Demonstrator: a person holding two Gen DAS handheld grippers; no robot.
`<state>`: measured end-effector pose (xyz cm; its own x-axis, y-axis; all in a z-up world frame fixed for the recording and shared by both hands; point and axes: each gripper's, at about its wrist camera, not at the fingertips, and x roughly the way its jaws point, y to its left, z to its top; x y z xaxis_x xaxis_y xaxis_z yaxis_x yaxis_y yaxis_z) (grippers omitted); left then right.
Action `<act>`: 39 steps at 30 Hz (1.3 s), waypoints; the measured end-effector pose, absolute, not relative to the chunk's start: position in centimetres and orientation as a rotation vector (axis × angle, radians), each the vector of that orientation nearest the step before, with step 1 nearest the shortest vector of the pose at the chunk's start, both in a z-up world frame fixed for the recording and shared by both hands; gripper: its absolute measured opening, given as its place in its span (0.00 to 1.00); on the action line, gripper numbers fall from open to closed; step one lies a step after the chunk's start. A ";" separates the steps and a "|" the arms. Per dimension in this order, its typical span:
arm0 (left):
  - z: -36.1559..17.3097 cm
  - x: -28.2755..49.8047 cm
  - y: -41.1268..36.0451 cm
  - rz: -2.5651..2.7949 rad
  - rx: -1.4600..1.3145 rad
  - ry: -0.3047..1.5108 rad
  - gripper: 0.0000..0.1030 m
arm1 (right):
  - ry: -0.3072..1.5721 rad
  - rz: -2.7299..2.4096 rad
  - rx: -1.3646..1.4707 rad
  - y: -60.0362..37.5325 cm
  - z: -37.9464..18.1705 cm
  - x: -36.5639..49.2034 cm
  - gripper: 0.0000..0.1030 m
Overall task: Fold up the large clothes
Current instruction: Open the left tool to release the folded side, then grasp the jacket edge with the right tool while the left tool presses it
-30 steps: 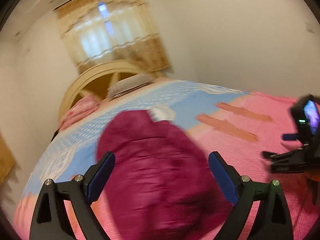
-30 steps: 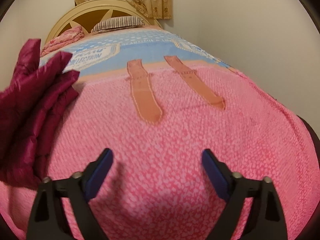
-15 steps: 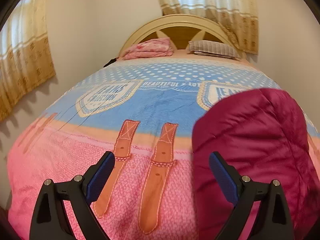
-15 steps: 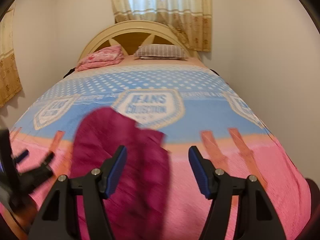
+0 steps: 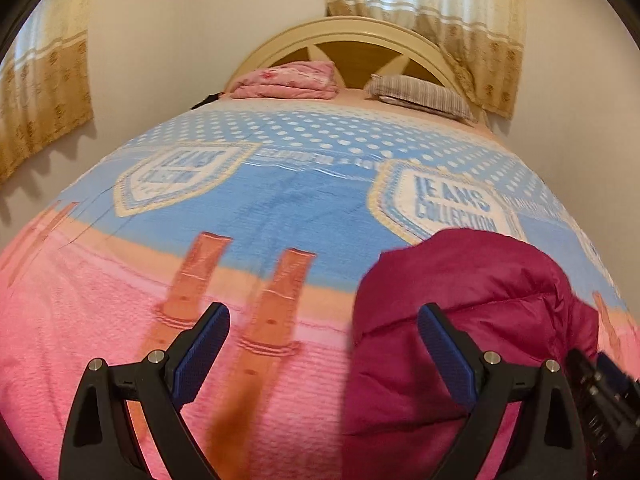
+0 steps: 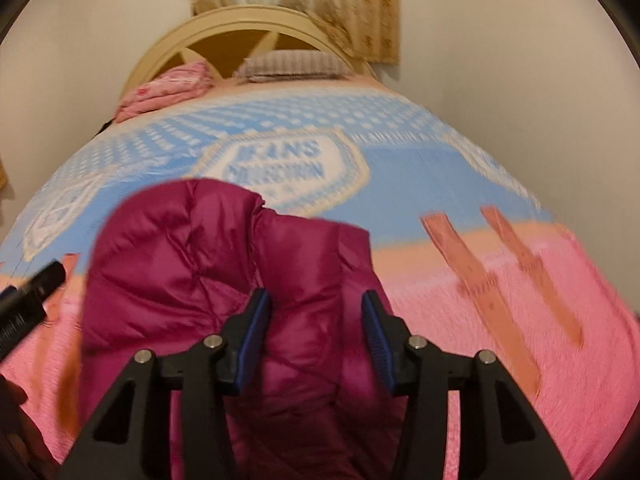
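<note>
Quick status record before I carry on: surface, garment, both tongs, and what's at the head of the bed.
surface: bed blanket, pink near, blue farther
garment: maroon puffer jacket, bunched on the blanket
left tongs: open, nothing between the pads; jacket beside the right-hand pad
right tongs: closing around a jacket fold, pads not yet pressing on it
headboard end: folded pink bedding, striped pillow
fold status: not yet folded flat

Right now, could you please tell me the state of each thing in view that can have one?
Left gripper: open, empty, over the blanket.
Right gripper: closing, jacket between its pads.
Maroon jacket: bunched, lying on the bed.
Pink quilt: folded, by the headboard.
Curtains: drawn.
</note>
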<state>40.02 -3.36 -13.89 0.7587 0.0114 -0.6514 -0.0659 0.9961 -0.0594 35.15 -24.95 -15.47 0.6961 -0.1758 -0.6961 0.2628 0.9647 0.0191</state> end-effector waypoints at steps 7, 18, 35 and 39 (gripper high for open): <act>-16.4 40.5 -10.1 0.049 0.158 0.716 0.93 | 0.759 -0.285 0.190 -27.7 -18.2 33.8 0.49; -19.0 41.4 -9.9 0.033 0.109 0.760 0.95 | 0.738 -0.260 0.238 -28.4 -20.4 33.6 0.53; -20.6 41.9 -9.1 0.015 0.047 0.795 0.98 | 0.774 -0.268 0.224 -28.2 -21.4 34.1 0.55; -20.8 42.1 -9.1 0.015 0.049 0.807 0.98 | 0.786 -0.269 0.221 -28.2 -21.5 34.3 0.56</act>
<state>42.10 -9.14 -20.83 0.6920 0.0326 -0.7212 0.0049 0.9987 0.0498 34.34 -28.17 -21.48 0.6755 -0.1556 -0.7208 0.3187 0.9431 0.0951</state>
